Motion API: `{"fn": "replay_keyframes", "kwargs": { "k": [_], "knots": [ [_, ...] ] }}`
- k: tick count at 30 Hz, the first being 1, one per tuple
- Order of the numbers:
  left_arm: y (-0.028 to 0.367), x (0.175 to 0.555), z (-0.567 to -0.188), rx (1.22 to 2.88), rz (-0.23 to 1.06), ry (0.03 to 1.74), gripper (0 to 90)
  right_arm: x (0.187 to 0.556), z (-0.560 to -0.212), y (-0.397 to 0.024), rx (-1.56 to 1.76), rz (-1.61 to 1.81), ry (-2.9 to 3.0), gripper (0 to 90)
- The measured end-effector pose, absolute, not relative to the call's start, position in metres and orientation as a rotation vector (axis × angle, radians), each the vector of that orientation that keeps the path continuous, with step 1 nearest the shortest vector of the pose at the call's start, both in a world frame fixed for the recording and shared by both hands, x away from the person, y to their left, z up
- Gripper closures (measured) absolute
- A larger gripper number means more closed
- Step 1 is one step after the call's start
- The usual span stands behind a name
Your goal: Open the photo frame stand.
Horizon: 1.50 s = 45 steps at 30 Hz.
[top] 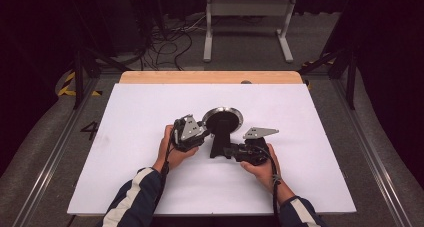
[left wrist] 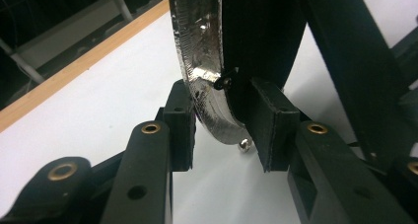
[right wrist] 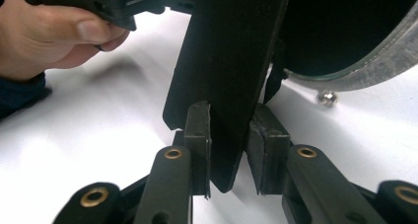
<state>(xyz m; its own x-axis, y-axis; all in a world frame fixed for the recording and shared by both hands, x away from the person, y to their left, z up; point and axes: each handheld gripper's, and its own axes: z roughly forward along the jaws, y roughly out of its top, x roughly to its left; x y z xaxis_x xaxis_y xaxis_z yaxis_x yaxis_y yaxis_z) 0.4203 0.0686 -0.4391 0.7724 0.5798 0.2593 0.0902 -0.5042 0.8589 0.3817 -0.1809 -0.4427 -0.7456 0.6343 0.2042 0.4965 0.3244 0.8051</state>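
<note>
Wooden table (top: 210,77) w/ white sheet (top: 140,122) covering most of top; bare wood strip at far edge. On sheet: small silver nut or screw (right wrist: 327,97), prob. loose, near center.

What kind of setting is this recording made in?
Probably a lab recording rig: a white-topped table inside a dark metal frame, loose cables on the grey floor behind, black curtains around.

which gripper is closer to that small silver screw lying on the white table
Left. The left gripper straddles the disc's silver rim just above the screw; the right gripper sits on the black handle, farther away.
</note>
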Motion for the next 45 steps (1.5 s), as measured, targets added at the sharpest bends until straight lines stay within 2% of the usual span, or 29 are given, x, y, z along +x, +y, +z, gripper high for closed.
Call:
{"fn": "replay_keyframes", "kwargs": {
  "k": [3, 30, 45],
  "knots": [
    [0.068, 0.4237, -0.4426, 2.03, 0.702, 0.523, 67.8, 0.3818, -0.4437, -0.1777, 1.039, 1.334, 2.447, 71.5],
    [0.0612, 0.4251, -0.4454, 2.067, 0.783, 0.52, 66.5, 0.3814, -0.4495, -0.1779, 1.037, 1.289, 2.452, 78.4],
    [0.0679, 0.4263, -0.4456, 2.062, 0.729, 0.534, 67.3, 0.3794, -0.4478, -0.1785, 0.994, 1.26, 2.469, 77.4]
  ]
}}
